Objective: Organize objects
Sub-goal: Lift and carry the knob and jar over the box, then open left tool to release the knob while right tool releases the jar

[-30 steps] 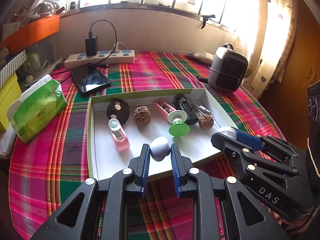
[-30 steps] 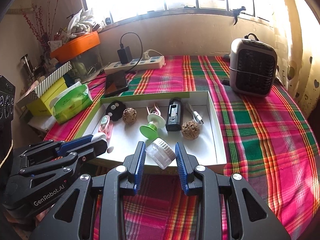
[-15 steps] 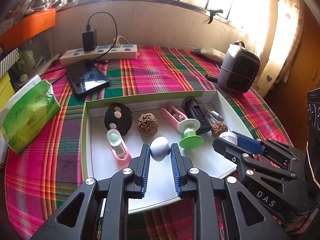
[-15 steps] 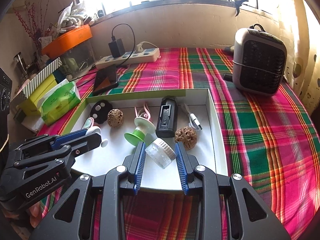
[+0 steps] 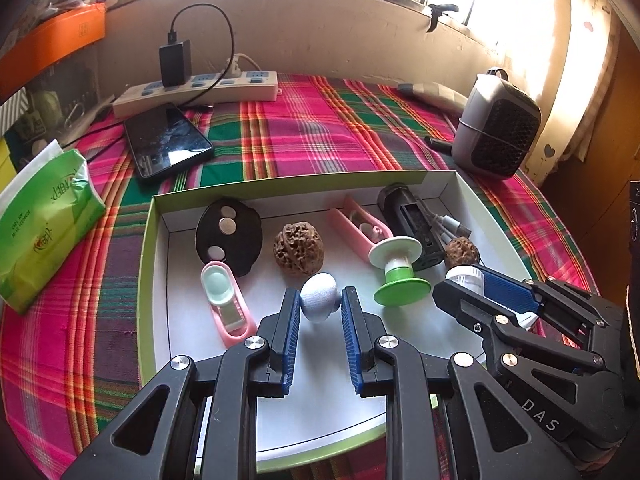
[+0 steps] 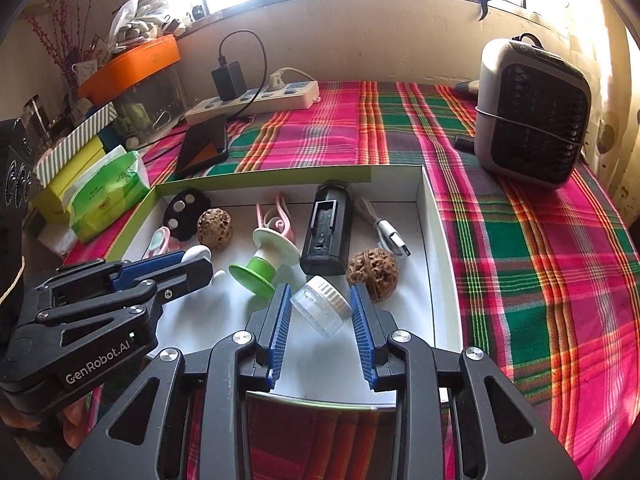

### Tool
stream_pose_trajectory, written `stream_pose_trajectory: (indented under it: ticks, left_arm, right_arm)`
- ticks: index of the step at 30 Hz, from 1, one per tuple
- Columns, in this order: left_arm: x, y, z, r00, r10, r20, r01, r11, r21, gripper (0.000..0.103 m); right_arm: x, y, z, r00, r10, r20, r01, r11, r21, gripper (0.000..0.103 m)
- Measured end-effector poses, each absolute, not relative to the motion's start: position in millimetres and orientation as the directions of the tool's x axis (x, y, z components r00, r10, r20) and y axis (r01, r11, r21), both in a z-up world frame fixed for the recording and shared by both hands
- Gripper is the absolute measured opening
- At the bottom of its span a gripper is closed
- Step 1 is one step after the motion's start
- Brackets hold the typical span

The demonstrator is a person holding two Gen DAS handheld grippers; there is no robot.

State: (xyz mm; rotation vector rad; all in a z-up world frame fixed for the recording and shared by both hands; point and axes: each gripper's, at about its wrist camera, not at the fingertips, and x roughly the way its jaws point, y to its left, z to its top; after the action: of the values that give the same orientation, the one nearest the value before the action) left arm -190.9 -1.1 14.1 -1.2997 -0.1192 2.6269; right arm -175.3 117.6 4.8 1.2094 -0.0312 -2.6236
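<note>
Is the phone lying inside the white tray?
No. The phone lies on the plaid cloth beyond the white tray's far wall, near the power strip.

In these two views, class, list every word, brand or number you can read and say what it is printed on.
"GenRobot.AI": side of the left tool.
"DAS": side of the right tool.
Green tissue pack: red logo and small print, too blurred to read.
Orange box: small mark, unreadable.
</note>
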Motion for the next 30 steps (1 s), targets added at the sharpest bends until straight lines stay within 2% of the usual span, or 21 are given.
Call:
stream_pose_trajectory:
  ticks: [30]
  left_arm:
    - [-193.0, -1.4, 12.1, -0.590, 0.204, -0.781, -0.139, -0.979, -0.151, 0.022]
  right_arm:
    - [-176.6, 111.3, -0.7, -0.619, -0.223, -0.753, 0.230, -0.968, 0.097, 0.032]
